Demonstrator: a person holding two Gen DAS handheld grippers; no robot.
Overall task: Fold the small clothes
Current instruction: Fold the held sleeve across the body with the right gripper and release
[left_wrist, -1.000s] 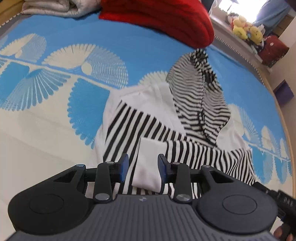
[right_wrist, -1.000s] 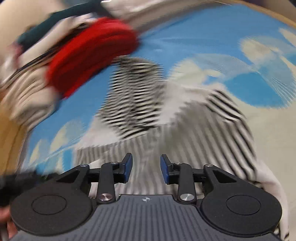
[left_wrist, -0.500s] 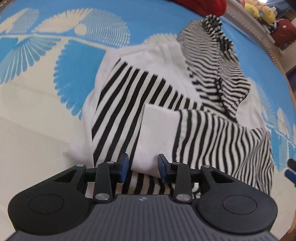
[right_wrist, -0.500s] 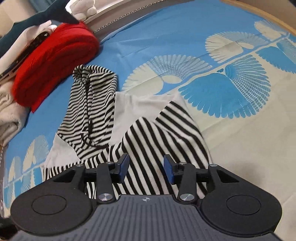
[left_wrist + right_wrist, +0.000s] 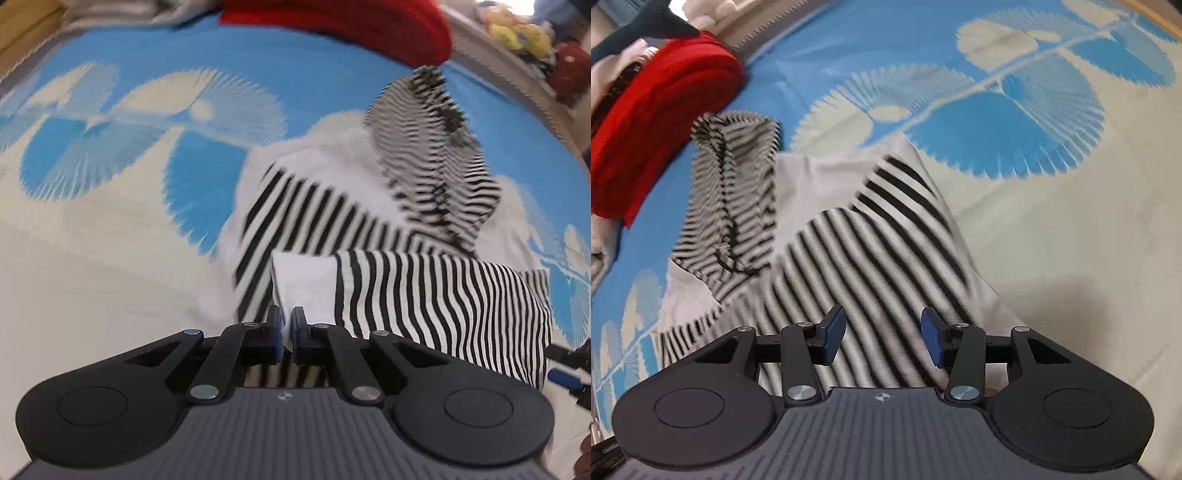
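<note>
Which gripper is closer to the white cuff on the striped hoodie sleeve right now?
Left. The left gripper is closing on the white cuff, fabric between its pads. The right gripper, jaws opening and empty, hangs over the striped body, away from the cuff.

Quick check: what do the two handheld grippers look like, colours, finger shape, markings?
Both alike: the left gripper and right gripper have black linkage arms with silver pivot pins, blue pads on short black fingers, round black side housings, and a grey ribbed body bearing a small round logo. No cables or sleeves visible.
</note>
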